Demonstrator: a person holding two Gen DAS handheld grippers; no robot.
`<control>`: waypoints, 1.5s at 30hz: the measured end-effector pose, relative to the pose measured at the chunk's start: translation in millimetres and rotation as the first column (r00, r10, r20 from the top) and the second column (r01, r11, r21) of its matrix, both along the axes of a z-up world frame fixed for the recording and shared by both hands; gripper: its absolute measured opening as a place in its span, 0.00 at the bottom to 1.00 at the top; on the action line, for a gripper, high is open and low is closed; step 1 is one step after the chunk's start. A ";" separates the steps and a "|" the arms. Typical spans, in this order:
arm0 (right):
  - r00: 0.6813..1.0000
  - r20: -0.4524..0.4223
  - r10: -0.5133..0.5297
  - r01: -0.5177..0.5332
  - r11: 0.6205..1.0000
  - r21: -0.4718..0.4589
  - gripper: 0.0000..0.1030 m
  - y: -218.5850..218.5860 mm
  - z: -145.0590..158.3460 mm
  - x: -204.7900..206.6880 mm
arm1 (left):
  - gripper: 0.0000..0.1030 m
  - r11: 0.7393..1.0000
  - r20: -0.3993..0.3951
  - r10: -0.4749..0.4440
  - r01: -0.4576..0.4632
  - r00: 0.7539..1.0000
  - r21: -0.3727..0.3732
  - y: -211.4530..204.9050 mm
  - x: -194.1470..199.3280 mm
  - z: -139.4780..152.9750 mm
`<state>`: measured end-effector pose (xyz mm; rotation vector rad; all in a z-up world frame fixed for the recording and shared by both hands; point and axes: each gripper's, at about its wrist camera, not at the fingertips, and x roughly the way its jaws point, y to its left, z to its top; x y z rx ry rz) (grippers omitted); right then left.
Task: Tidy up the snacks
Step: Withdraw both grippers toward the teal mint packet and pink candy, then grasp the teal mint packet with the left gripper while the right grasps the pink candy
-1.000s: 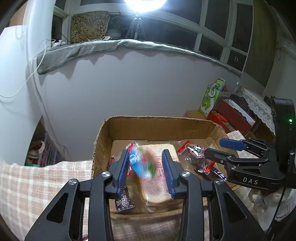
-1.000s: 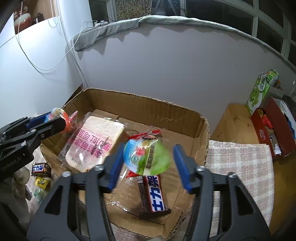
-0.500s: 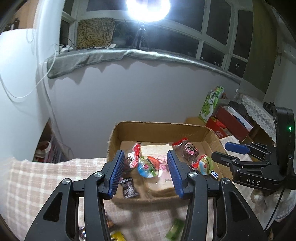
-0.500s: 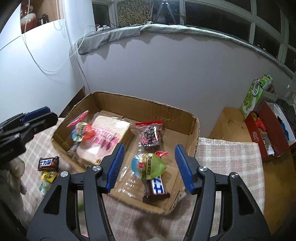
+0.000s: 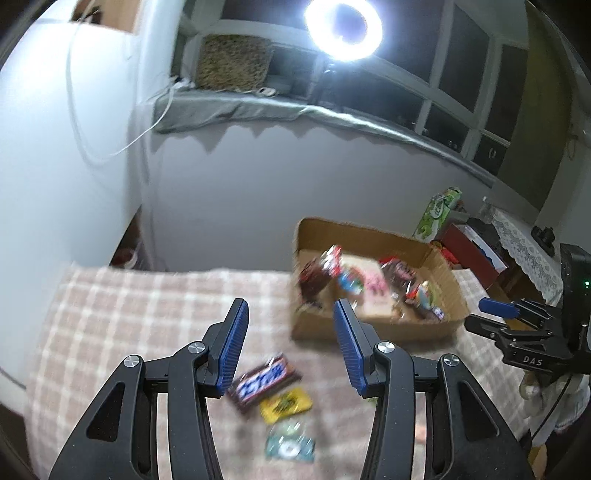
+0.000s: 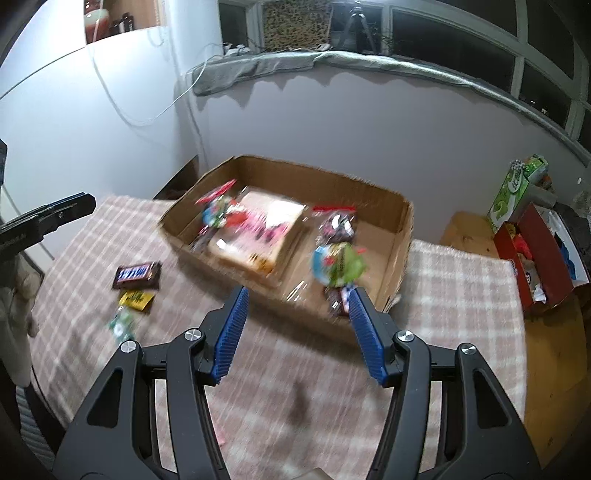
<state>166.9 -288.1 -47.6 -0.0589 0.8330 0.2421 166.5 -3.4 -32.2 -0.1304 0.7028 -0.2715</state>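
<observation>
A cardboard box [image 6: 400,225] on the checked cloth holds a bread pack [image 6: 258,229], jelly cups [image 6: 338,264] and other wrapped snacks; it also shows in the left wrist view [image 5: 373,326]. A chocolate bar [image 5: 264,380], a yellow packet [image 5: 284,404] and a green packet [image 5: 290,446] lie loose on the cloth; the bar also shows in the right wrist view [image 6: 136,275]. My left gripper [image 5: 290,347] is open and empty above the loose snacks. My right gripper [image 6: 297,332] is open and empty in front of the box.
The checked cloth [image 6: 461,291] covers the table. A red box [image 6: 535,254] and a green carton [image 6: 515,188] stand on the wooden surface at the right. A grey wall runs behind the box. A ring light [image 5: 341,27] glares above.
Both grippers have pulled back and up from the box, leaving their jelly cups inside it. The left gripper swung left over the loose snacks. Both views are motion-blurred.
</observation>
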 end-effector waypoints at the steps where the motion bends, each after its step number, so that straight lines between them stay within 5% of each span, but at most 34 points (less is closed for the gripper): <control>1: 1.000 -0.008 0.009 -0.009 1.000 0.000 0.57 2.8 -2.8 -4.6 | 0.45 1.000 -0.005 0.004 -0.004 1.000 0.000 2.5 -3.1 -2.0; 10: 0.992 -0.085 0.089 -0.091 0.996 -0.024 0.57 28.9 -32.9 -40.8 | 0.45 1.000 -0.089 0.012 -0.014 0.996 -0.020 19.3 -34.6 -37.5; 22: 0.968 -0.190 0.163 -0.176 0.983 -0.056 0.57 42.3 -72.6 -66.9 | 0.45 0.996 -0.233 -0.091 0.088 0.968 -0.023 -1.1 -68.8 -85.6; 31: 0.963 -0.211 0.166 -0.181 0.982 -0.052 0.57 41.5 -84.2 -61.8 | 0.45 0.994 -0.286 -0.101 0.087 0.953 -0.059 -5.0 -59.2 -99.0; 45: 0.959 -0.214 0.184 -0.195 0.980 -0.032 0.57 41.1 -86.6 -55.9 | 0.45 0.991 -0.275 -0.090 0.113 0.957 0.070 -33.4 -32.7 -99.4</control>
